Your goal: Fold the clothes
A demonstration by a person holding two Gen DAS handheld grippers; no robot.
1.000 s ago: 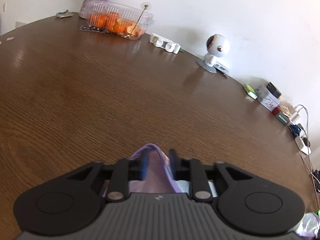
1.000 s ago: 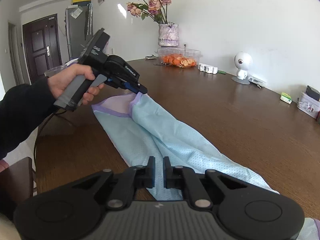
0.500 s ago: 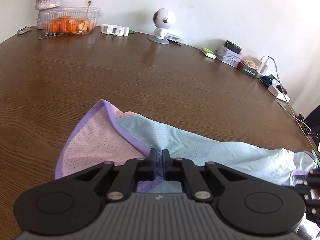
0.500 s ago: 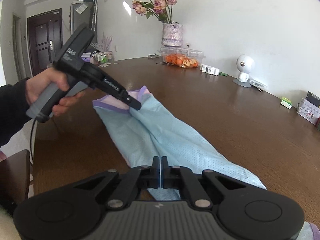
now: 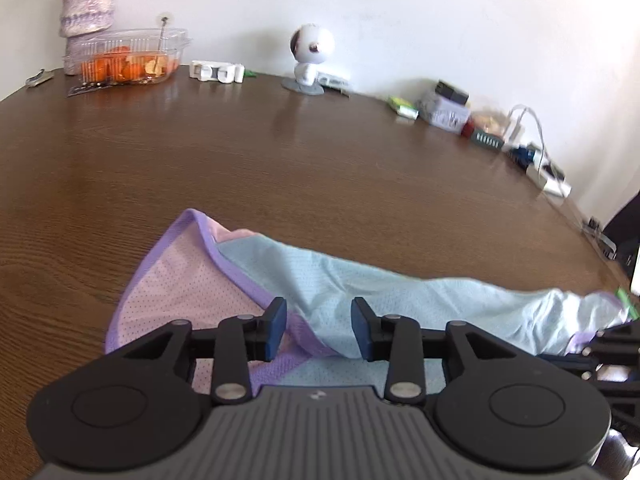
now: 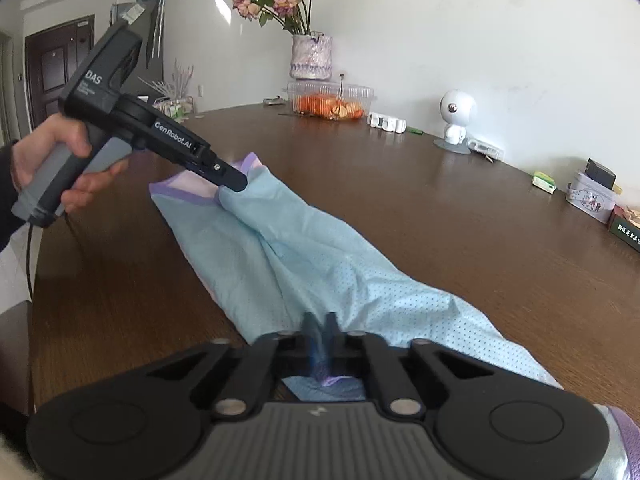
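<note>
Against the far wall, one clear plastic clamshell box (image 5: 128,56) holds orange fruit; one woven vase (image 6: 311,57) holds dried roses. One pale blue perforated-mesh garment with purple trim (image 5: 360,280) lies long and rumpled on the brown wood-grain table (image 5: 280,160). Left gripper (image 5: 318,328) hovers over its pink-lined end, jaws spread, empty. Right gripper (image 6: 320,330) pinches the opposite end, jaws nearly together.

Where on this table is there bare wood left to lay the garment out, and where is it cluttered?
Bare wood spans the table between the garment and the far edge. That wall edge is crowded: orange container, round white camera, boxes, cables. The left claw is open over the cloth; the right claw pinches it.
</note>
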